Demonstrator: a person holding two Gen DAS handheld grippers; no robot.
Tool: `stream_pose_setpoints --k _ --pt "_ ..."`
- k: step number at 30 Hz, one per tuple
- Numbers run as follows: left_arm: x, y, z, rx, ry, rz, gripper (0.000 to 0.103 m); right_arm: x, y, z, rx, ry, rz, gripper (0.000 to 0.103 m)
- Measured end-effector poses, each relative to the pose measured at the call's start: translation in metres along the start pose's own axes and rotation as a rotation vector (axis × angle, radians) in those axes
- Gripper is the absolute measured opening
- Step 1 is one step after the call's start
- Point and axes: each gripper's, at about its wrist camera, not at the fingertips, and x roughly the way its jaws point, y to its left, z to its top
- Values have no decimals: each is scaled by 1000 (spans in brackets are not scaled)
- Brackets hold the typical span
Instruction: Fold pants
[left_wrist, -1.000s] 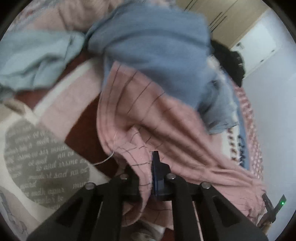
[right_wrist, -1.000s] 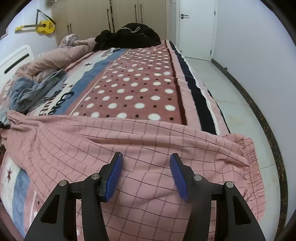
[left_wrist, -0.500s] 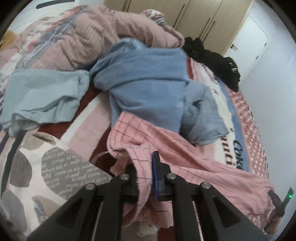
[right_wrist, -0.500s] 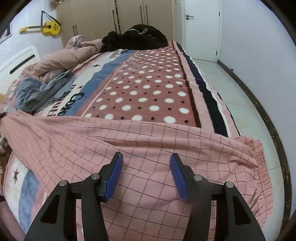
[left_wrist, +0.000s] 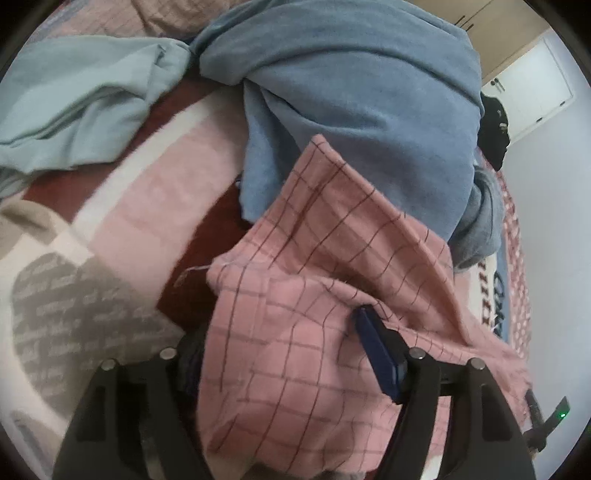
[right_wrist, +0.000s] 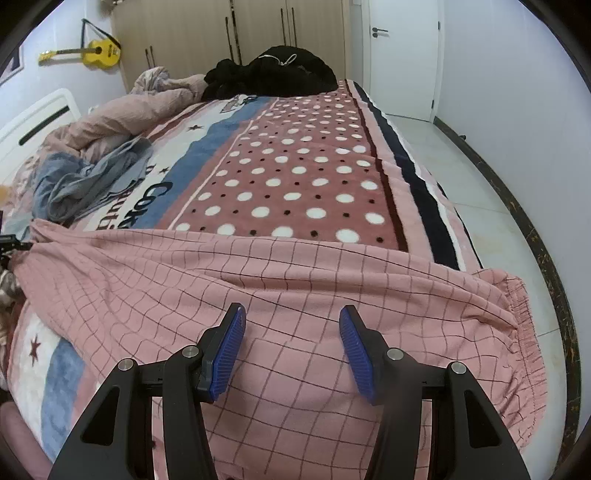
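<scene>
The pink checked pants (right_wrist: 295, 295) are lying stretched across the near end of the bed, filling the lower half of the right wrist view, with the elastic waistband (right_wrist: 517, 306) hanging at the right edge of the frame over the side of the polka-dot blanket (right_wrist: 295, 177). The right gripper (right_wrist: 291, 350) is hovering over the cloth at lower centre, its jaws standing partly open with the fabric beneath them and the blue pads (right_wrist: 229, 350) pressing on nothing. In the left wrist view the left gripper (left_wrist: 280, 354) is sitting at the bottom of the frame; its jaws have just been opening, and a fold of the pants (left_wrist: 314, 314) is lying loose between them, draped over the left finger while the dark blue pad (left_wrist: 376, 350) on the right stands clear of it. Behind the pants, at upper centre, a blue garment (left_wrist: 351, 92) is lying bunched, and a pale teal garment (left_wrist: 74, 110) is resting at upper left. A yellow toy guitar (right_wrist: 85, 53) is hanging on the wall at upper left of the right wrist view, and a black heap of clothing (right_wrist: 273, 74) is sitting at the far end of the bed.
</scene>
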Motion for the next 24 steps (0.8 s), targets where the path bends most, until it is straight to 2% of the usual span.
stream_pose_setpoints --k 1,2,4,6,9,12,15,18,21,24 --pt "0 -2 0 2 1 -11 63 1 1 1 -2 1 1 48" --pt "0 -5 0 15 6 -33 40 1 3 1 -5 2 2 48" --pt "2 -13 -5 20 37 -82 12 2 8 2 -14 1 5 48" --pt "0 -24 -11 61 20 -77 9 3 11 3 -19 0 9 48" --pt "-18 -36 -19 104 -58 -33 6 4 16 5 -15 -4 23 48" --pt "-49 -39 -27 101 -163 -33 6 3 22 5 -27 -6 39 48" --pt "-78 -37 -29 85 -231 -69 5 -1 27 4 -31 -15 53 48" --pt "-102 -37 -25 89 -294 -42 5 -4 29 5 -30 -23 65 48" --pt "-110 -32 -23 66 -284 -43 5 -8 30 4 -27 -29 77 48" --pt "-99 -30 -24 77 -253 -22 5 -15 30 2 -25 -39 85 48"
